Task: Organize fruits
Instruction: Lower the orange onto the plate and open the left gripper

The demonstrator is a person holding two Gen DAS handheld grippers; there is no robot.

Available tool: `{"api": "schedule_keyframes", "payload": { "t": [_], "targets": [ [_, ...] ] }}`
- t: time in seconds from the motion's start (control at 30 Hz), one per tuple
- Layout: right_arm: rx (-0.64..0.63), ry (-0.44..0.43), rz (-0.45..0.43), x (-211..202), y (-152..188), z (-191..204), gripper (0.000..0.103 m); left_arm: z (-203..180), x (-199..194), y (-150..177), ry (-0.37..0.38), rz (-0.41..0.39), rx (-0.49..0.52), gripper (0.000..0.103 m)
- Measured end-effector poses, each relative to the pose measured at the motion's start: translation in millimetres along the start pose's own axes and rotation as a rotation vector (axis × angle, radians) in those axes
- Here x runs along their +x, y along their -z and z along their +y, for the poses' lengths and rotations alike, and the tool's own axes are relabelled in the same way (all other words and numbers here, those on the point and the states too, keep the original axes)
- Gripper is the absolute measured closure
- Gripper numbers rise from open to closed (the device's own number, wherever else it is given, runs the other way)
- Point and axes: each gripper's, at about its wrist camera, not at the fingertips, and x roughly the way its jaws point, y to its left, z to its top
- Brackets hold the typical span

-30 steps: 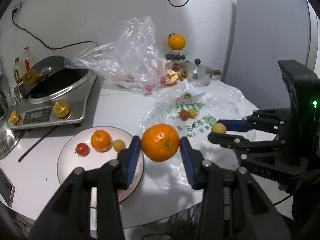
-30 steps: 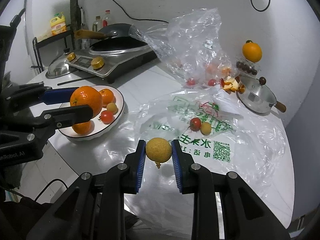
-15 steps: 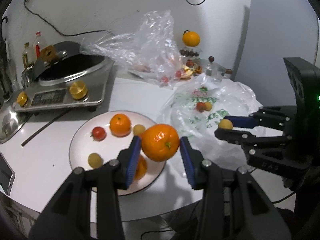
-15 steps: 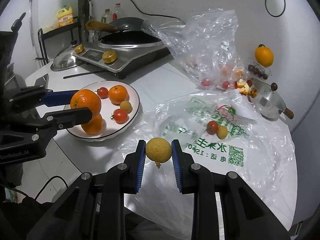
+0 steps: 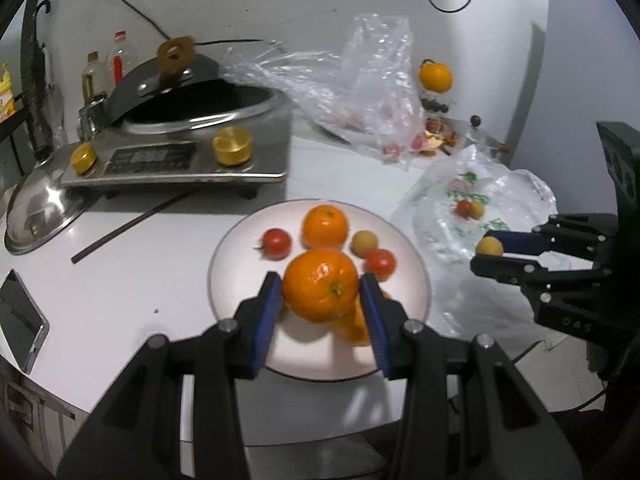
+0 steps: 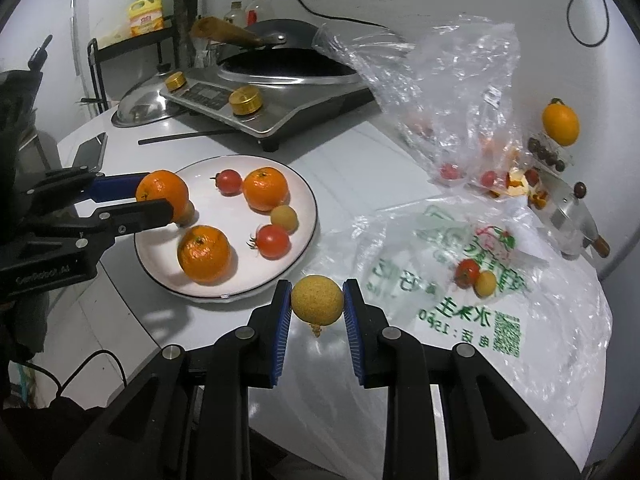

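Left gripper (image 5: 321, 293) is clamped on an orange (image 5: 320, 285), hanging right over the plate (image 6: 298, 184), where two oranges, two tomatoes and small yellow fruits lie beyond its tips. Right gripper (image 6: 317, 307) pinches a yellow fruit (image 6: 317, 300) just short of the plate's rim. A tomato (image 6: 466, 272) and a yellow one wait on the bag (image 6: 540, 320) ahead-right, so I'd say past halfway.

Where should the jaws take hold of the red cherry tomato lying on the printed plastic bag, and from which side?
Grip the cherry tomato across its round middle, coming from above. A small yellow fruit touches its right side, so set the jaws front and back of it, not left and right. The printed bag under it is thin, so I would stop short of the film.
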Motion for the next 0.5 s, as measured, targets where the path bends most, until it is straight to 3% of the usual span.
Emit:
{"api": "schedule_keyframes", "payload": {
  "t": [0.5],
  "targets": [
    [-0.034,-0.038,0.009,26,-25,18,0.075,33,18,-9,-0.034,-0.001,-0.029,0.061]
  ]
}}
